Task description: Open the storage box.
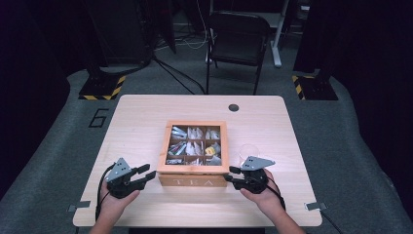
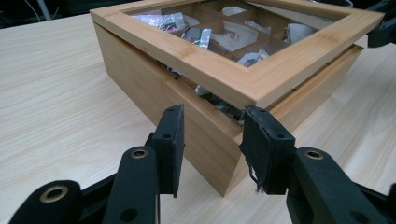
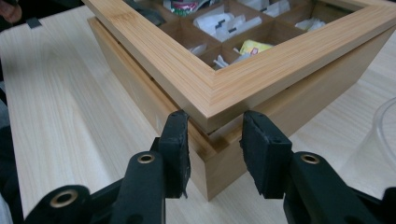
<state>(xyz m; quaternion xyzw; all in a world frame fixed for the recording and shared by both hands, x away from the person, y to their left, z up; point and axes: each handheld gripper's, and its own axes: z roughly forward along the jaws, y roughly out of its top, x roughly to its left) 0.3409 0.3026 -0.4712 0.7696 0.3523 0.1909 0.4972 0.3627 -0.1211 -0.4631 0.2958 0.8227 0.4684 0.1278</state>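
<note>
Bamboo tea box (image 1: pixel 193 168) near the table's (image 1: pixel 136 117) front edge, windowed lid (image 2: pixel 261 79) slightly raised, left gripper (image 1: pixel 144 174) level at the box's front-left corner, right gripper (image 1: pixel 233 176) level at the front-right corner, both with jaws narrowly parted astride a corner, pads not seen pressing, clear cup (image 1: pixel 247 151) just right of the box.

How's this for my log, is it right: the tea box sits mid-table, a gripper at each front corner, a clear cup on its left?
No: the clear cup stands right of the tea box, as the high view shows; the rest holds.
</note>
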